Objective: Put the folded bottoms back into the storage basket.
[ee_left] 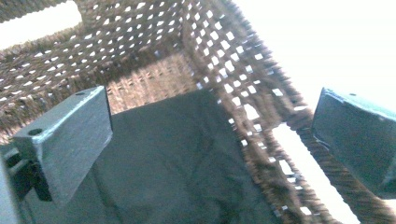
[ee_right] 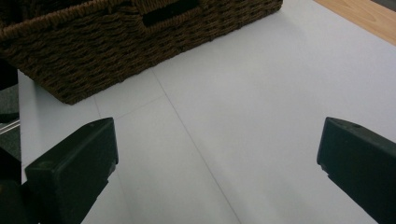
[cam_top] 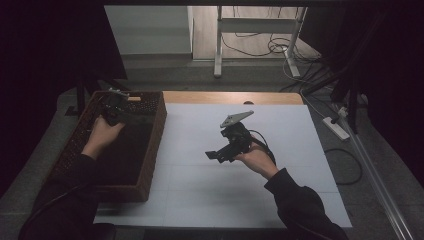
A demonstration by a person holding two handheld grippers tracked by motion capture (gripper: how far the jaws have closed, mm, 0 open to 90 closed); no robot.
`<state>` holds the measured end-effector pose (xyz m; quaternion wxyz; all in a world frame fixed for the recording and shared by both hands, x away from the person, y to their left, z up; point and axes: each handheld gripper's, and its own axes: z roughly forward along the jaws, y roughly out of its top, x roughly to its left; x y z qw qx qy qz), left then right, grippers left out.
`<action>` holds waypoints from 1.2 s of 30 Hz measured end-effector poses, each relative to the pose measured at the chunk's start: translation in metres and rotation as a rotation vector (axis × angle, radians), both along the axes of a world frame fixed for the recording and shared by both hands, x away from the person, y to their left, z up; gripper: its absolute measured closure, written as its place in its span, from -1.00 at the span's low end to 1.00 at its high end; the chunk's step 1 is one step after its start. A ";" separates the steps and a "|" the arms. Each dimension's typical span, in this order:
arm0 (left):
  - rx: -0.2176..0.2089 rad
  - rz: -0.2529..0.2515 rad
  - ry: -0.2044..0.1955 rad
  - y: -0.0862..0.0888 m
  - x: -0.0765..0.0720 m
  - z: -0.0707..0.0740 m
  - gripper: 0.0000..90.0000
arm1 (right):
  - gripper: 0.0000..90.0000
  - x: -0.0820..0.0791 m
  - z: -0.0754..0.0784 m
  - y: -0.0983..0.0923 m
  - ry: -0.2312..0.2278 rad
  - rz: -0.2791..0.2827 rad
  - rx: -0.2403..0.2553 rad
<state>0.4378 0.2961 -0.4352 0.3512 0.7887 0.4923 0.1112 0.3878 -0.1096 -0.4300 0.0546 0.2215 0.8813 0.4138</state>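
Item: dark cloth (ee_left: 187, 163), lying in wicker basket (cam_top: 152, 150) at table's left side. Soft, limp, light, not fragile; pinch raised fold near middle.
Left gripper (cam_top: 116, 107): over basket, jaws spread, nothing between.
Right gripper (cam_top: 220, 154): over white mat (cam_top: 280, 145), jaws spread, empty.

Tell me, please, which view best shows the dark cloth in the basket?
The left gripper view: the cloth lies close below the open left gripper, folds plain, against the basket wall. In the high view it is a dark patch inside the basket. The right gripper view gives the basket's outer wall.
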 end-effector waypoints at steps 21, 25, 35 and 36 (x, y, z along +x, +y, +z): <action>-0.088 -0.064 -0.114 -0.022 -0.065 -0.008 -1.00 | -1.00 -0.021 -0.009 -0.020 -0.008 0.001 0.021; -0.057 -0.082 -0.127 -0.029 -0.076 -0.008 -1.00 | -1.00 -0.027 -0.010 -0.025 -0.004 -0.001 0.022; -0.082 -0.070 -0.108 -0.035 -0.098 -0.008 -1.00 | -1.00 -0.035 -0.013 -0.041 0.017 -0.025 0.032; -0.085 -0.069 -0.109 -0.035 -0.100 -0.008 -1.00 | -1.00 -0.036 -0.013 -0.043 0.017 -0.027 0.030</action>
